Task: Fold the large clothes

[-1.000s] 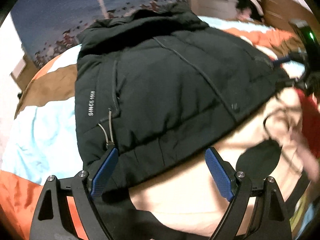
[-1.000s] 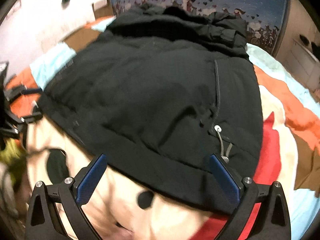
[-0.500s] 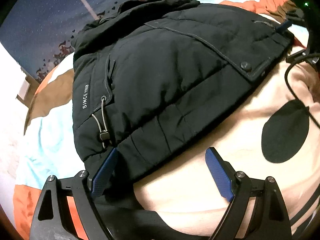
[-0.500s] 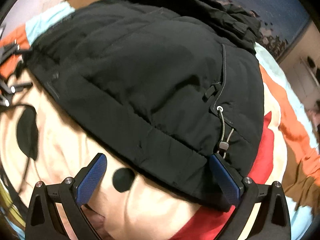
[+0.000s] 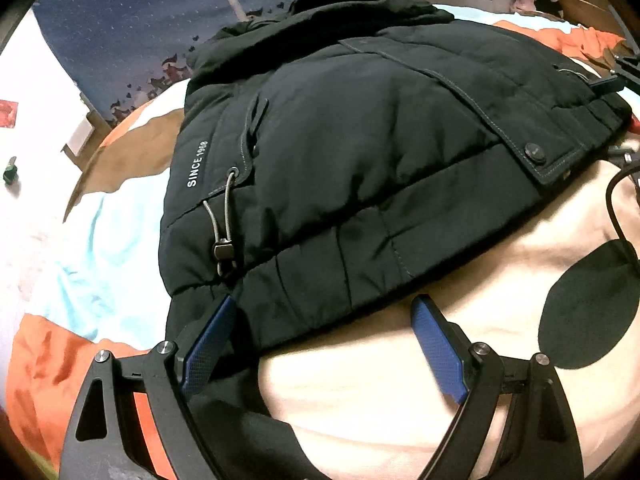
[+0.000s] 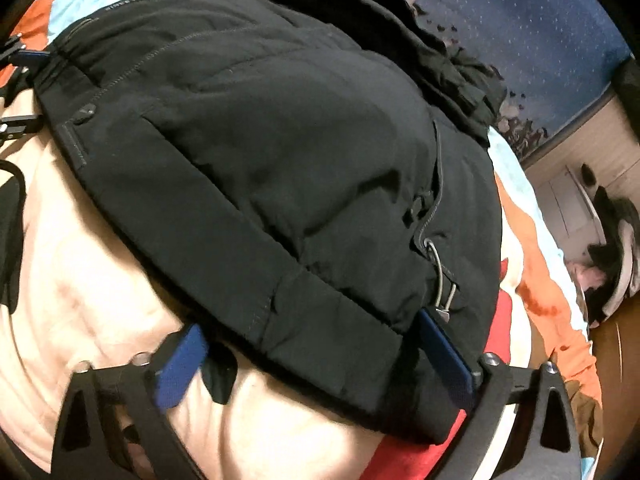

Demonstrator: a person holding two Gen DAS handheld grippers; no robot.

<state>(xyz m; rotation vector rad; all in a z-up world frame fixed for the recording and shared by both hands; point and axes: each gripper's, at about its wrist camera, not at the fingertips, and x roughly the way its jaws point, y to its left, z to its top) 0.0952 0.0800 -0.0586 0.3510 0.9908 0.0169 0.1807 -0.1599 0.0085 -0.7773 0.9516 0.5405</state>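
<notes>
A black padded jacket [image 5: 360, 152] lies spread on the bed, its hem towards me. My left gripper [image 5: 324, 332] is open at the hem's left corner. Its left pad [image 5: 212, 340] touches the cloth under the drawcord toggle [image 5: 222, 248], and its right pad [image 5: 436, 348] rests over the cream blanket [image 5: 360, 400]. In the right wrist view the jacket [image 6: 260, 140] fills the frame. My right gripper [image 6: 312, 356] straddles the hem's right corner beside another toggle [image 6: 442, 308]. Its jaws are closing, with the hem between them and no firm pinch showing.
The bed cover [image 5: 80, 240] has orange, light blue and brown patches. A black spot [image 5: 588, 304] and a black cable [image 5: 612, 208] lie on the cream blanket. A blue starry hanging [image 5: 140, 20] stands behind the bed. A white cabinet [image 6: 572, 208] and piled clothes [image 6: 616, 252] are at the right.
Both grippers have sunk towards the jacket's hem, which now looms larger. The right gripper has rolled and its fingers stand closer together around the hem. The left fingers keep their width.
</notes>
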